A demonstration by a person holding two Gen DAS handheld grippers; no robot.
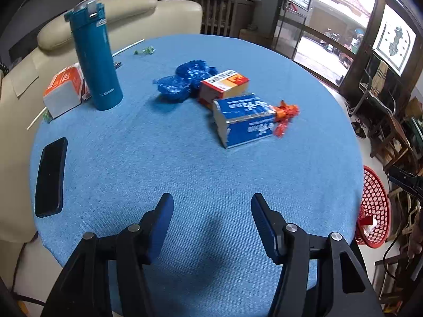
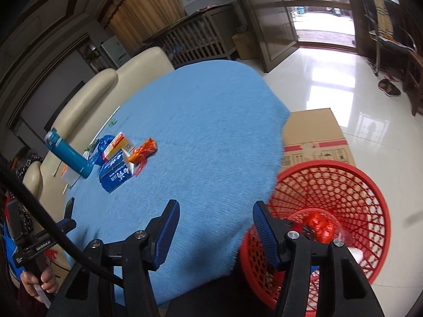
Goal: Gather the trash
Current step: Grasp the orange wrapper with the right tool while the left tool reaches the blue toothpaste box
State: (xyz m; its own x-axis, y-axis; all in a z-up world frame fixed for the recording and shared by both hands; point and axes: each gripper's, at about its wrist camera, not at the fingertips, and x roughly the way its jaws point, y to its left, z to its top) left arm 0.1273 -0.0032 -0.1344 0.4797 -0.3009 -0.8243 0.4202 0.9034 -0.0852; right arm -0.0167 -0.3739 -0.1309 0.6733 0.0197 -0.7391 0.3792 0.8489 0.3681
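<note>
Left hand-held gripper (image 1: 211,211): jaws spread, nothing between them, poised over the near part of the blue desk (image 1: 158,158).
Right hand-held gripper (image 2: 215,218): jaws spread and empty, over the desk edge.
Trash ahead: blue box (image 1: 244,120) beyond the left fingers, orange wrapper (image 1: 285,116) touching its far end, crumpled blue plastic (image 1: 182,80) and orange-white box (image 1: 224,83) farther off.
Basket: red basket (image 2: 370,198) just right of the right fingers, on the floor, red trash inside.
Far left: teal bottle (image 1: 95,58) upright, phone (image 1: 50,177) flat.
</note>
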